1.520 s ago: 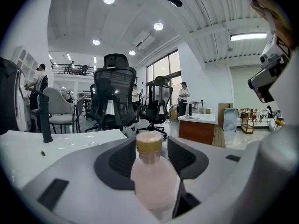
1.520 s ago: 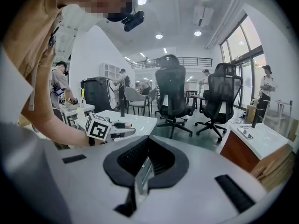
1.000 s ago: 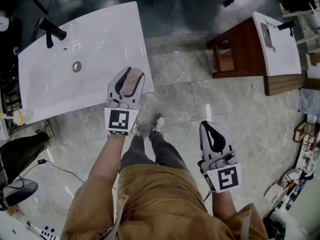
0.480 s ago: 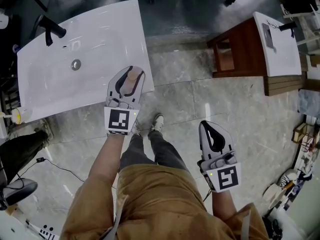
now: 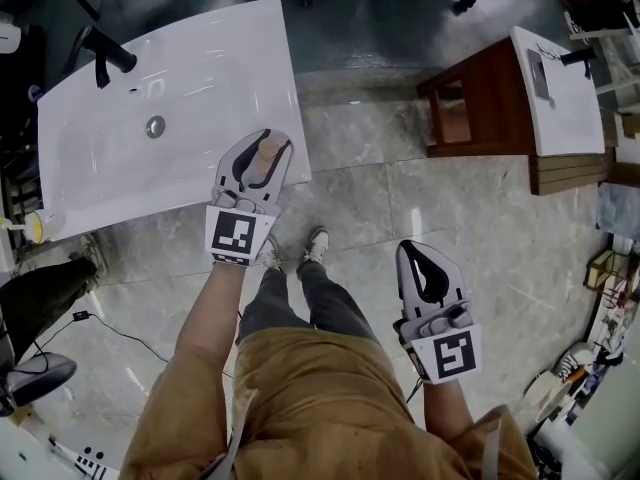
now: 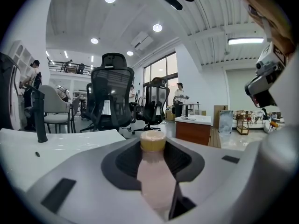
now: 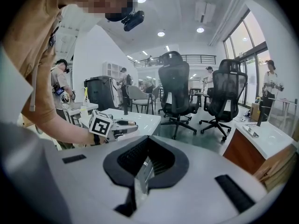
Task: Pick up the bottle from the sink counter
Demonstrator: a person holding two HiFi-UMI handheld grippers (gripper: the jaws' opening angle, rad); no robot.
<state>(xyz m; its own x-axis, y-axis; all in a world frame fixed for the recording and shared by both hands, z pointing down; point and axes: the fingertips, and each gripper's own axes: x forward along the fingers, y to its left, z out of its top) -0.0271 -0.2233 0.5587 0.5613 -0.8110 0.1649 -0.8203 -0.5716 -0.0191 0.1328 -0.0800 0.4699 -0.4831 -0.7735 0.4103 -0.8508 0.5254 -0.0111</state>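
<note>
Since seemingly light, stiff and slick-walled, hold the bottle (image 6: 153, 183), at the counter's (image 5: 200, 78) near right corner, mid-body below the cap (image 6: 153, 141), as clasped now by the left gripper's (image 5: 270, 140) just-closed fingers (image 6: 79, 185), with the right gripper (image 5: 420, 250) shut, empty.

Grey marble floor (image 5: 400, 198), black office chairs (image 6: 110, 92)

At the white tabletop's (image 5: 200, 88) near right corner, the left tongs (image 5: 266, 140) have just been closing round what looks like a pale bottle (image 5: 264, 158). The right tongs (image 5: 412, 250) hang over the floor (image 5: 500, 268), closed, nothing between them.
</note>
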